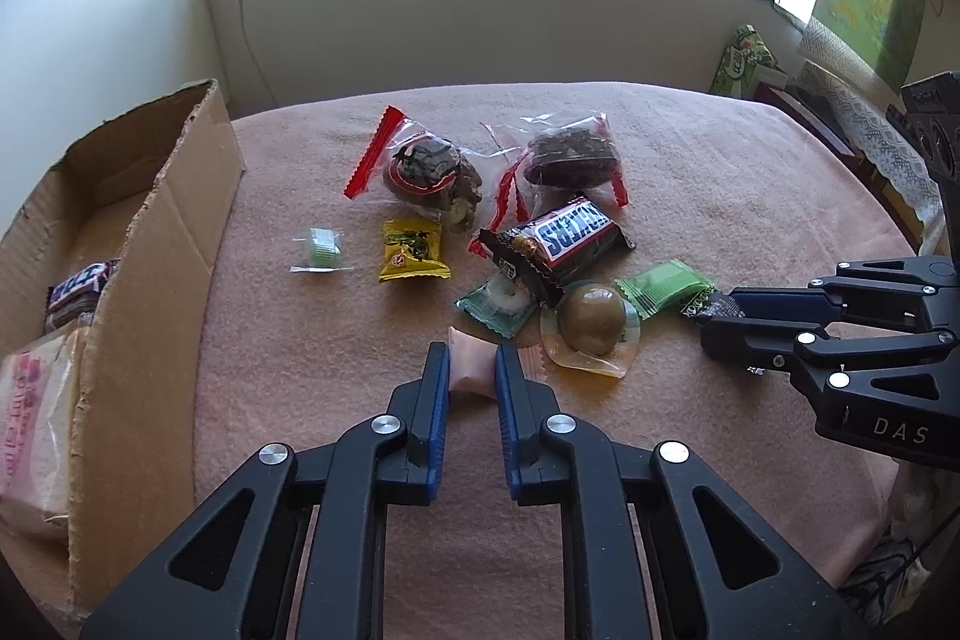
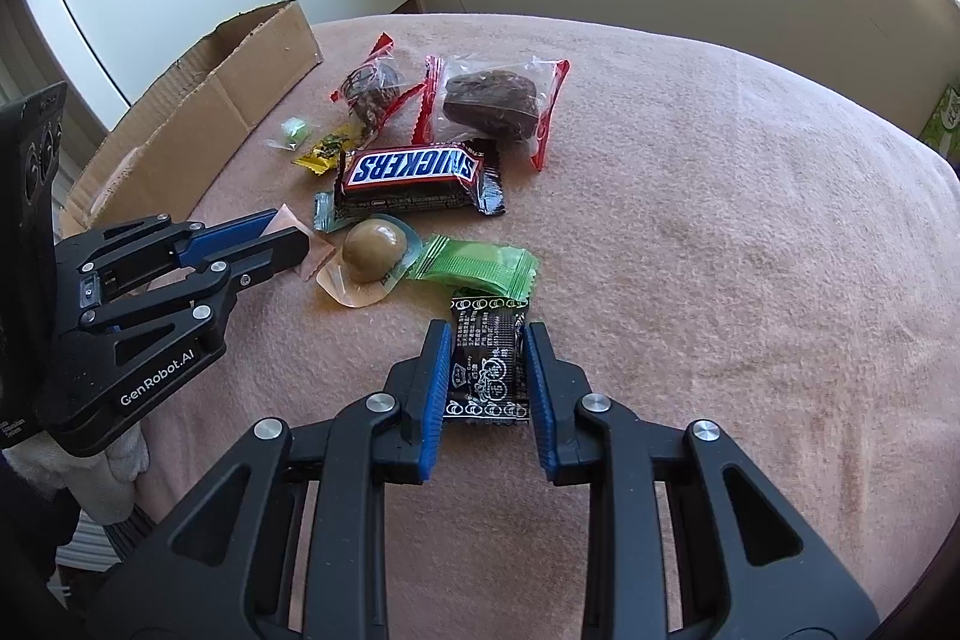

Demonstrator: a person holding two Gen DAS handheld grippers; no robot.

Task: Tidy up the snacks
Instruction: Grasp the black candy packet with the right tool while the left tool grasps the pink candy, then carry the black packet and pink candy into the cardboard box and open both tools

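— Gripping anything, the left gripper [image 1: 471, 370]?

— Yes. Its blue pads press on both sides of a pale pink candy [image 1: 470, 367] that lies on the pink blanket [image 1: 690, 196] at the near edge of the snack pile.

— And the right gripper [image 2: 487, 364]?

— Clamped on a black candy packet [image 2: 487, 367], one pad on each long edge. The packet sits flat on the blanket, its far end just beside a green wrapped candy [image 2: 480, 265].

— What else is in the pile?

— A Snickers bar [image 2: 417, 175] in the middle, resting partly on a teal wrapped sweet [image 1: 495, 307]. Just beside that, a round olive-brown ball in clear wrap [image 1: 591, 319]. Behind the bar are two clear bags with red edges: one with walnuts [image 1: 429, 178], one with something dark brown [image 1: 570, 157]. A yellow sachet [image 1: 413, 250] and a small green candy in clear wrap [image 1: 321, 250] lie towards the box.

— The box?

— A cardboard box [image 1: 162, 244] stands on the left edge of the blanket, top open. Inside it I see another Snickers bar [image 1: 81, 286] and a pale packet with pink print [image 1: 33, 412].
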